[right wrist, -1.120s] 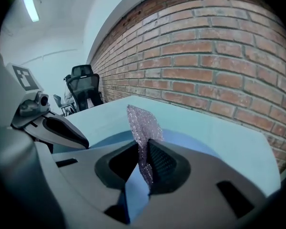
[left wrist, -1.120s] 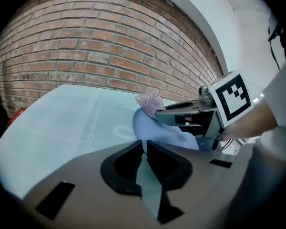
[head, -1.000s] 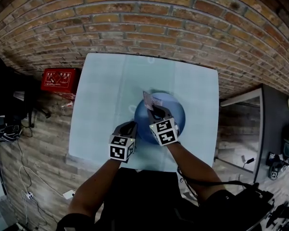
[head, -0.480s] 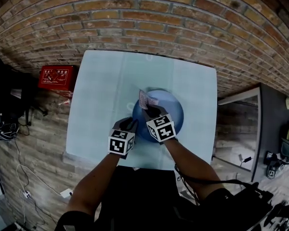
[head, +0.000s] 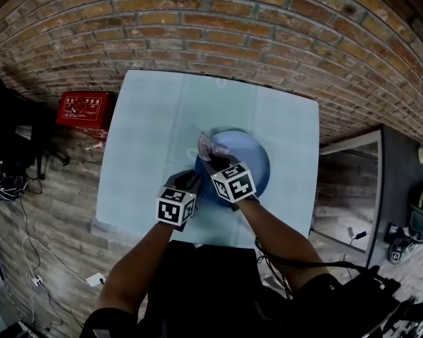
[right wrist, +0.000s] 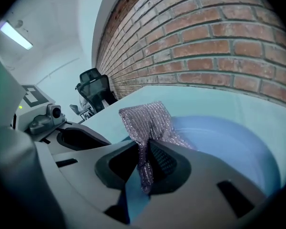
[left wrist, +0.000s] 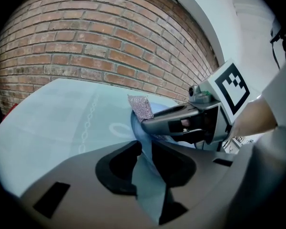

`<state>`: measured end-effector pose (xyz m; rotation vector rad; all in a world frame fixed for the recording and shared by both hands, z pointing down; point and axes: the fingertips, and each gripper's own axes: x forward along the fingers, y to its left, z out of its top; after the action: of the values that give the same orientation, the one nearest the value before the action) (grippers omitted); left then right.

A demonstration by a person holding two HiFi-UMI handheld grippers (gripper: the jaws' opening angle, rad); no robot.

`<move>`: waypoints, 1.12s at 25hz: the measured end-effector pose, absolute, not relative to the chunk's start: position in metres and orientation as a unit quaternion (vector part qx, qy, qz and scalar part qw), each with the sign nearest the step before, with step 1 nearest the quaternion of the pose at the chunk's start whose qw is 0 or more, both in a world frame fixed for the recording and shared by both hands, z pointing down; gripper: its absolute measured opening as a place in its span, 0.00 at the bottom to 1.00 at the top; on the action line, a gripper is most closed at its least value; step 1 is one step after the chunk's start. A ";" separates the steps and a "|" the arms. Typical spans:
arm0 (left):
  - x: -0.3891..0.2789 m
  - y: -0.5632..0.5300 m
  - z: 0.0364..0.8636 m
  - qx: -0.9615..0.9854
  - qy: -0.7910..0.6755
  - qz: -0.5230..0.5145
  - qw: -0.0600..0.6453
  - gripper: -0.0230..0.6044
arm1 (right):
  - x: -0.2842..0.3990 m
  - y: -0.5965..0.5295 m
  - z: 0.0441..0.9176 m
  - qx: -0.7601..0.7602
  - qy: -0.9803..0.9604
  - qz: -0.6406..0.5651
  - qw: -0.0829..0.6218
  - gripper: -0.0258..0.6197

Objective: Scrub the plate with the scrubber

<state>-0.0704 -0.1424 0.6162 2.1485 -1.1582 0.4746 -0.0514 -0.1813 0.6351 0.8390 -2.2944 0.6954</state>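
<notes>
Currently the scrubber (right wrist: 148, 120) is clamped in the right gripper (right wrist: 143, 146) over the left edge of the plate (right wrist: 229, 147), whose rim is straddled loosely by the left gripper (left wrist: 145, 149), jaws just opened.

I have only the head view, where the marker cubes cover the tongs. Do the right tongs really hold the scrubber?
Observer: Yes. The right gripper view shows the right tongs shut on the scrubber, which stands up out of them.
Operator: And the other tongs?
Observer: No grip there. The left tongs have just been opening; the rim of the plate stands between their jaws, but they do not clamp it.
</notes>
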 end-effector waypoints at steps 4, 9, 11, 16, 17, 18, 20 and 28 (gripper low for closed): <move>-0.074 -0.141 0.614 0.820 -0.441 0.179 0.320 0.21 | -0.055 -0.179 0.635 0.307 -0.864 0.270 0.294 0.15; -0.077 -0.138 0.613 0.816 -0.449 0.173 0.321 0.20 | -0.062 -0.170 0.634 0.288 -0.868 0.283 0.289 0.15; -0.078 -0.136 0.612 0.817 -0.447 0.169 0.322 0.20 | -0.064 -0.165 0.634 0.281 -0.869 0.284 0.292 0.15; -0.080 -0.129 0.609 0.819 -0.445 0.159 0.326 0.20 | -0.068 -0.155 0.633 0.269 -0.872 0.284 0.292 0.15; -0.081 -0.128 0.609 0.819 -0.446 0.159 0.325 0.20 | -0.069 -0.153 0.633 0.265 -0.873 0.288 0.291 0.15; -0.081 -0.126 0.608 0.818 -0.448 0.159 0.323 0.20 | -0.070 -0.150 0.633 0.261 -0.873 0.294 0.289 0.15; -0.084 -0.122 0.608 0.816 -0.452 0.160 0.323 0.20 | -0.072 -0.145 0.633 0.256 -0.870 0.319 0.274 0.15; -0.100 -0.109 0.609 0.792 -0.482 0.135 0.349 0.20 | -0.071 -0.141 0.624 0.262 -0.857 0.373 0.240 0.15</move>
<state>-0.0998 -0.1093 0.6086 2.0530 -1.2487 0.3498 -0.0714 -0.1407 0.6240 0.7178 -2.3459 1.0220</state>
